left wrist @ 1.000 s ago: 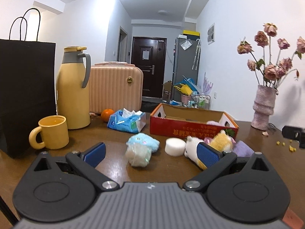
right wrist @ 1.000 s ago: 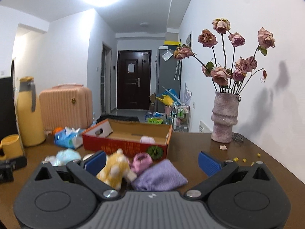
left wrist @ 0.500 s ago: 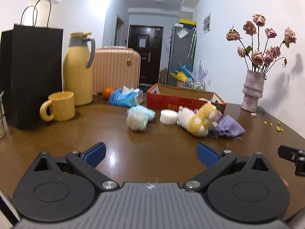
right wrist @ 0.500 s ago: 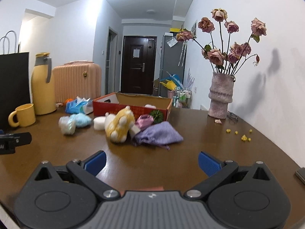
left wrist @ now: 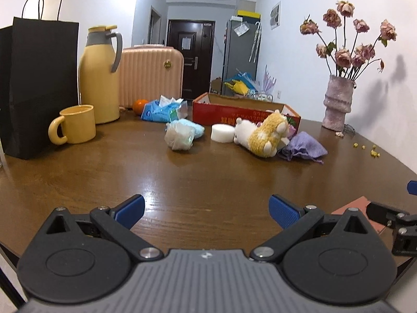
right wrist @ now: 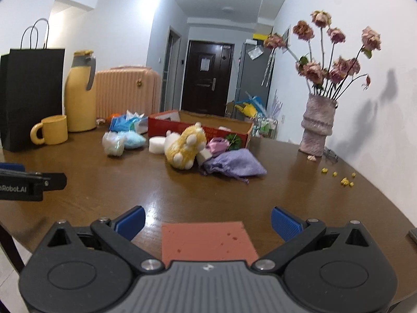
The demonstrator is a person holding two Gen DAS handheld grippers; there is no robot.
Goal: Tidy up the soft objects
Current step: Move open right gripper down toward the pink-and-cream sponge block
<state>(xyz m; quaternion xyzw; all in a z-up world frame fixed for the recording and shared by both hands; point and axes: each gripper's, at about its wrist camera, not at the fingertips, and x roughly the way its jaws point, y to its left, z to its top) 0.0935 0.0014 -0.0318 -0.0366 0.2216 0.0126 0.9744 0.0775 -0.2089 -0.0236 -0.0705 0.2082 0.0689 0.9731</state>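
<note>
Left wrist view: a red cardboard box (left wrist: 245,110) stands open at the frame's middle, far across the brown wooden surface (left wrist: 182,172); its inside is hidden from here. From the right wrist view the same box (right wrist: 200,129) shows a brown inner wall and something pale low at its right end, too small to name. A yellow mug (left wrist: 74,124) sits at mid left beside a tall yellow thermos jug (left wrist: 100,74), with a black paper bag (left wrist: 36,83) behind them at the left edge; their contents cannot be seen. A rough pinkish vase (left wrist: 337,103) at right holds dried roses.

The soft things lie in a row just in front of the box, well apart from both tools: a crinkly plastic-wrapped bundle (left wrist: 179,138) touching a fluffy blue ball (left wrist: 196,130), a white round sponge (left wrist: 222,132), a furry yellow-and-white plush toy (left wrist: 263,135) lying on its side, and a limp purple cloth pouch (left wrist: 303,150) against it.

The left hand-held gripper (left wrist: 207,210) is at bottom centre, jaws spread wide and empty above bare wood. The right hand-held gripper (right wrist: 207,221) is likewise spread and empty, with a flat reddish mat (right wrist: 208,240) lying between its blue ribbed fingers (right wrist: 285,223).
</note>
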